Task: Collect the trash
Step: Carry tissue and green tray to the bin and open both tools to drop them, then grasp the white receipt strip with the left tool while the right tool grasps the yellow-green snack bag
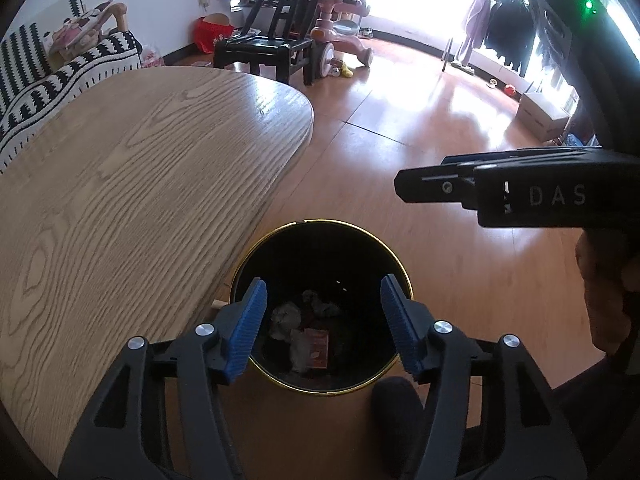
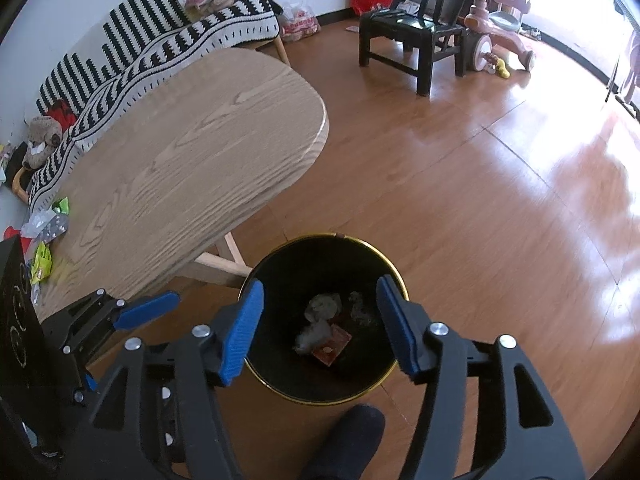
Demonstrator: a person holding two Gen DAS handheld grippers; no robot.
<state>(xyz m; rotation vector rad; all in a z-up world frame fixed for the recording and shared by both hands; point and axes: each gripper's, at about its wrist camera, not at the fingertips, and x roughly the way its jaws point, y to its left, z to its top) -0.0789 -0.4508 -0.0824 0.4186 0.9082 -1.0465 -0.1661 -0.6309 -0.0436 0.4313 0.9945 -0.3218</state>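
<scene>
A black bin with a gold rim (image 1: 320,252) (image 2: 316,256) stands on the floor beside the wooden table. Crumpled tissues (image 1: 286,316) (image 2: 322,306) and a red packet (image 1: 317,348) (image 2: 332,346) lie at its bottom. My left gripper (image 1: 323,320) hangs open over the bin's mouth, with nothing between its blue pads. My right gripper (image 2: 320,320) hovers open above the same bin, also empty. In the left wrist view the right gripper (image 1: 404,188) shows side-on, held by a hand. In the right wrist view a blue finger (image 2: 148,310) of the left gripper shows.
The oval wooden table (image 2: 192,152) (image 1: 120,184) stands left of the bin. Green wrappers and clear plastic (image 2: 48,228) lie at its left end. A dark foot (image 2: 348,432) is just in front of the bin. A striped sofa (image 2: 160,40), a black chair (image 2: 412,36) and a pink tricycle (image 2: 496,12) stand beyond.
</scene>
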